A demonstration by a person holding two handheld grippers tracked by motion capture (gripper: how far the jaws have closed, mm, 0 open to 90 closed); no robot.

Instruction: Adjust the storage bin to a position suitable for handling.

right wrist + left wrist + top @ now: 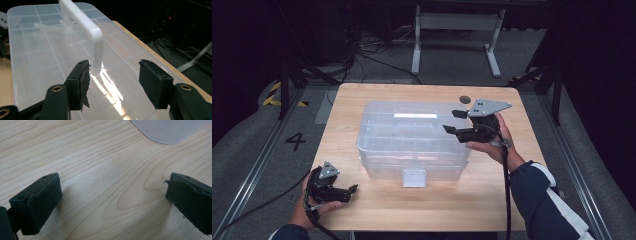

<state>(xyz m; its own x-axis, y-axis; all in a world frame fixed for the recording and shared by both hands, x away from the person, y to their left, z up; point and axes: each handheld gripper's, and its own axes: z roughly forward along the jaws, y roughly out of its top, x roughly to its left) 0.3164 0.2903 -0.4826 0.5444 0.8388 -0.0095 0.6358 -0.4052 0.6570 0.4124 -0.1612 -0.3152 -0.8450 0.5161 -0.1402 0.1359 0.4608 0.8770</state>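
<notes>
Two grippers: the right gripper [113, 82], jaws parted and empty, faces the storage box's [412, 135] lid handle [83, 27] end-on; left gripper [343, 192] rests wide open on the counter [100, 170].

Light wooden table [377, 210] with a clear plastic lidded box [412, 145] at its middle, left gripper [353, 189] near the front corner

We see a light wooden counter [377, 210] on grey floor [252, 145] marked with a black "4" [295, 141]; at upper centre, a white frame [457, 35] and dark cables [362, 52] in gloom.
</notes>
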